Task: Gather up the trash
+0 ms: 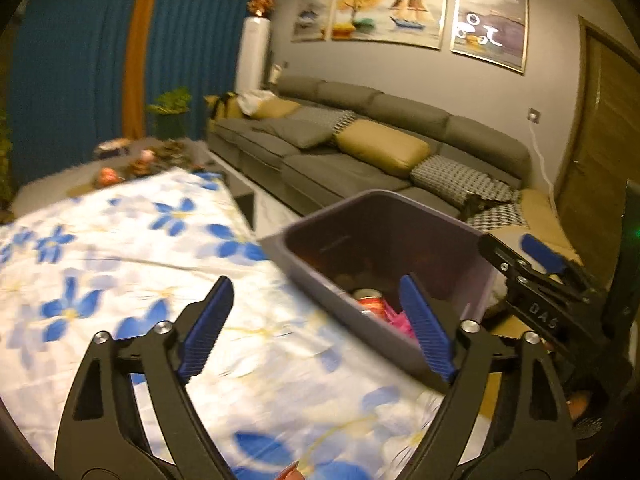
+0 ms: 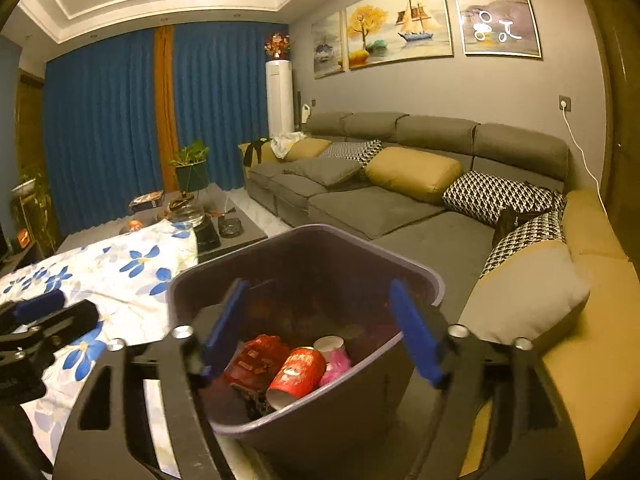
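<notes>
The left gripper [image 1: 316,324] has its blue-padded jaws spread wide with nothing between them, over the edge of a table under a white cloth with blue flowers [image 1: 120,248]; that view is smeared by motion blur, so the cloth's pattern and the clutter at the table's far end are hard to read. Just beside the table stands a grey-purple trash bin [image 2: 424,280], and the right gripper [image 2: 320,328] hovers over its mouth, jaws likewise released and empty. In the bin lie a red paper cup [image 2: 298,374] on its side, a crumpled red wrapper [image 2: 256,356], a white cup [image 2: 330,346] and something pink [image 2: 336,364], too crushed to identify; the bin's deeper contents are lost in shadow. From the left wrist only a sliver of that rubbish shows past the near rim. A grey sofa [image 2: 360,200] with mustard and patterned cushions runs along the wall behind.
</notes>
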The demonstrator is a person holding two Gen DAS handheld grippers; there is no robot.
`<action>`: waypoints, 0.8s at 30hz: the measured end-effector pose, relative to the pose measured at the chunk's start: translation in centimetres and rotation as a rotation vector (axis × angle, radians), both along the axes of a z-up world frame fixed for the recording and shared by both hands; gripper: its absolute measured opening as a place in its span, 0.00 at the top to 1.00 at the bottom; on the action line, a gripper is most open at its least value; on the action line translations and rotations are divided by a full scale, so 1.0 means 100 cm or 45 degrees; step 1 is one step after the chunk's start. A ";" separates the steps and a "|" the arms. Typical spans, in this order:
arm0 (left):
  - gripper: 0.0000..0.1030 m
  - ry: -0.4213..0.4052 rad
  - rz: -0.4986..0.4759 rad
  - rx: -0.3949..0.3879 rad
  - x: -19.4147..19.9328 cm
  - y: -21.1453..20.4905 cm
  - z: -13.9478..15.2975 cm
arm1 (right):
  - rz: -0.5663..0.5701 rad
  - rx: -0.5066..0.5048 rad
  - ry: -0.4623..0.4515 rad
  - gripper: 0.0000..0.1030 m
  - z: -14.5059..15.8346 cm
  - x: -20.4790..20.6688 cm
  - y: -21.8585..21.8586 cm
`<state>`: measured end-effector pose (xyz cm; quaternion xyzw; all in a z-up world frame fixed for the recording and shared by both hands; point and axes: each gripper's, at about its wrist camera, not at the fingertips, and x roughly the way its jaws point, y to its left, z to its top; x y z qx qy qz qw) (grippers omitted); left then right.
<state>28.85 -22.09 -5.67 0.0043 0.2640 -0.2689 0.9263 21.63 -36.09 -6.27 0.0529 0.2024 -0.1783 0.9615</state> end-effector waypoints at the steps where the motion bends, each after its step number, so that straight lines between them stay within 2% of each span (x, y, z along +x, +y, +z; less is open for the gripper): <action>1: 0.14 -0.021 0.039 0.015 -0.008 0.008 0.003 | -0.001 -0.008 0.008 0.19 0.001 -0.003 0.005; 5: 0.06 -0.069 0.124 0.033 -0.035 0.038 0.013 | 0.022 -0.053 0.017 0.11 0.002 -0.015 0.026; 7: 0.06 -0.096 0.183 0.056 -0.050 0.053 0.018 | 0.033 -0.081 0.013 0.06 0.003 -0.022 0.039; 19: 0.06 -0.113 0.411 0.029 -0.125 0.136 0.031 | 0.141 -0.107 -0.014 0.06 0.027 -0.070 0.109; 24: 0.06 -0.137 0.457 0.032 -0.151 0.155 0.036 | 0.160 -0.089 -0.025 0.06 0.032 -0.095 0.130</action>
